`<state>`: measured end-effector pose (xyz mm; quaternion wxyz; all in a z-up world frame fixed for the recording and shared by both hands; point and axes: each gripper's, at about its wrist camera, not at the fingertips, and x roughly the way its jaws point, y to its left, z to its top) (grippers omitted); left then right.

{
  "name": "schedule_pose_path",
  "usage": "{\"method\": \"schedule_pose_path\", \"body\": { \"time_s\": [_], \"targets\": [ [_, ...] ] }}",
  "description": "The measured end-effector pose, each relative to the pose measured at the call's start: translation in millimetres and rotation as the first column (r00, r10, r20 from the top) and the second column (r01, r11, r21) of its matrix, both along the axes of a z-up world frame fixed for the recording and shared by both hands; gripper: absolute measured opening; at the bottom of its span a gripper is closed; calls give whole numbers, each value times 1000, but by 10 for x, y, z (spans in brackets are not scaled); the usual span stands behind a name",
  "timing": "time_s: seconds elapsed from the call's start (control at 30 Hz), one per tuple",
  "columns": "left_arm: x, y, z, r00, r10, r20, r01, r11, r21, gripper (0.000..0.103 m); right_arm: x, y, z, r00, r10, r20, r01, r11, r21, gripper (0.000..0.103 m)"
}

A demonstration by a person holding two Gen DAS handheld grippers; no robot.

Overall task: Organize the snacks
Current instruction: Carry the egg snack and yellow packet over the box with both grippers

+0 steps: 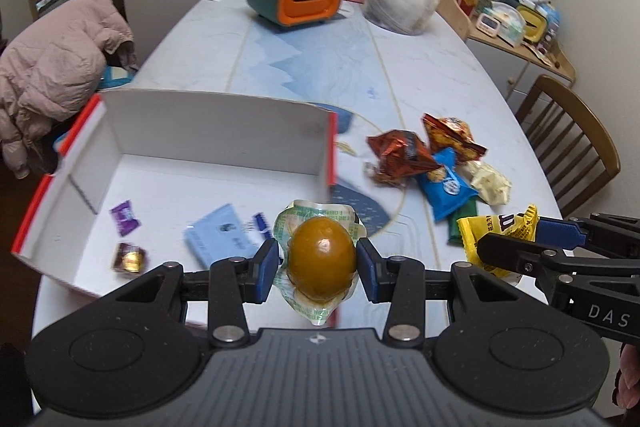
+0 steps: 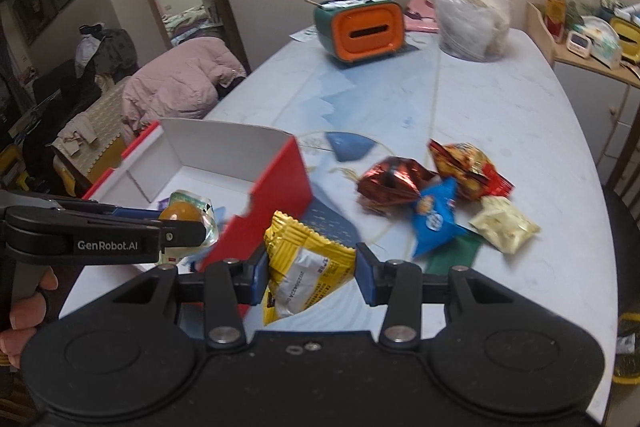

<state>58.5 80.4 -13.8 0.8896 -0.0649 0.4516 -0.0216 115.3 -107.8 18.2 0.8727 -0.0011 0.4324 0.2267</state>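
Note:
My left gripper (image 1: pixel 322 261) is shut on a brown packaged egg (image 1: pixel 322 259) in clear green-printed wrap, held over the near right corner of the red-and-white box (image 1: pixel 216 131). The box holds a purple candy (image 1: pixel 125 218), a gold-brown candy (image 1: pixel 129 259) and a light blue packet (image 1: pixel 220 237). My right gripper (image 2: pixel 310 275) is shut on a yellow snack packet (image 2: pixel 304 263), just right of the box's red wall (image 2: pixel 276 199). The egg (image 2: pixel 184 213) and left gripper (image 2: pixel 200 225) show in the right wrist view; the yellow packet (image 1: pixel 496 233) and right gripper (image 1: pixel 516 237) show in the left wrist view.
Loose snacks lie right of the box: a red-brown bag (image 2: pixel 390 183), an orange bag (image 2: pixel 468 163), a blue bag (image 2: pixel 434 219), a cream bag (image 2: pixel 506 225), a green packet (image 2: pixel 454 253). An orange-green organizer (image 2: pixel 360 29), lamp and clear bag (image 2: pixel 472 21) stand at the far end. A wooden chair (image 1: pixel 572 139) is right.

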Motion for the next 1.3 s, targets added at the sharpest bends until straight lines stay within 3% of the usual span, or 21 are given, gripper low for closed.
{"method": "schedule_pose_path", "body": {
  "time_s": [0.4,0.77,0.93,1.3],
  "targets": [
    [-75,755,35,996,89,19,-89,996,26,41,42,760,-60,996,88,5,-88,996,-27,42],
    [202,1367,-149,988,152,-22,-150,987,52,41,273,1280,-293,991,136,-19,-137,984,-114,42],
    [397,1526,-302,986,155,-56,-151,985,81,42,409,1474,-436,986,163,-24,-164,968,-187,42],
    [730,1551,-581,989,93,-118,-81,991,106,42,717,1798,-731,981,184,-64,-194,953,-234,42]
  ]
}}
